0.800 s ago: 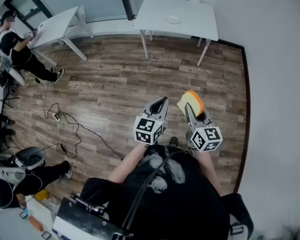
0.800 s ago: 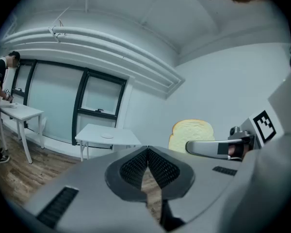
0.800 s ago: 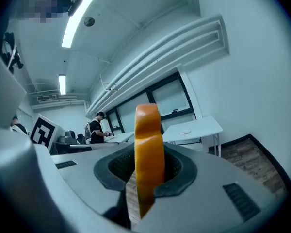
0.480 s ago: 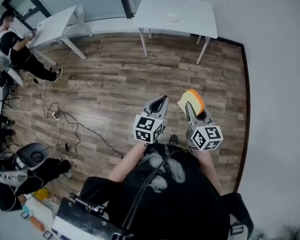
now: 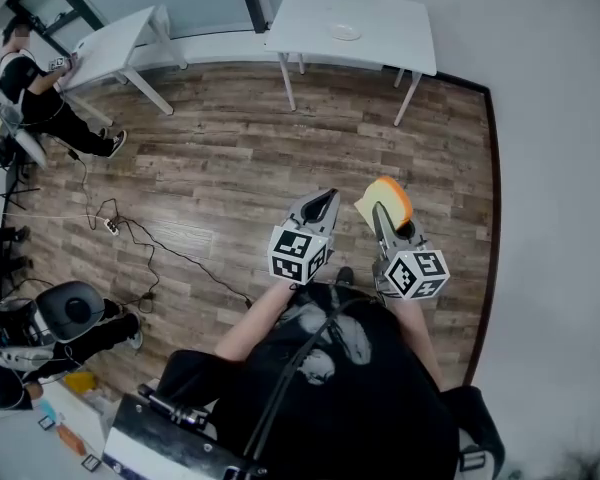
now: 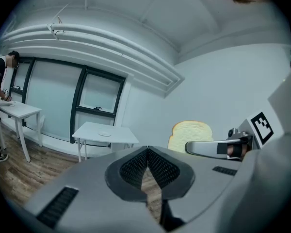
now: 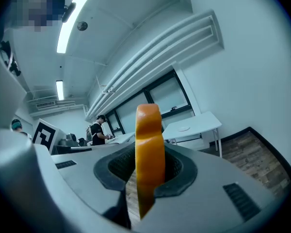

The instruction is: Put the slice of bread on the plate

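We gripped the bread slice [image 5: 387, 200] upright, edge-on, in the right tongs [image 5: 379, 216]; the left tongs [image 5: 323, 205] were closed, empty. The plate [image 5: 346, 35] lay well ahead, mid-tabletop [image 5: 395, 23].

Left gripper [image 5: 326, 200] & right gripper [image 5: 382, 220]: grey, b/w marker cubes [image 5: 298, 258], black ribbed jaws; black printed tee [image 5: 365, 393]

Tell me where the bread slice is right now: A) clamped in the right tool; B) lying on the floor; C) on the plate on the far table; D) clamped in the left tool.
A: the bread slice stands edge-on between the right tool's pads, while the left tool is shut on nothing.
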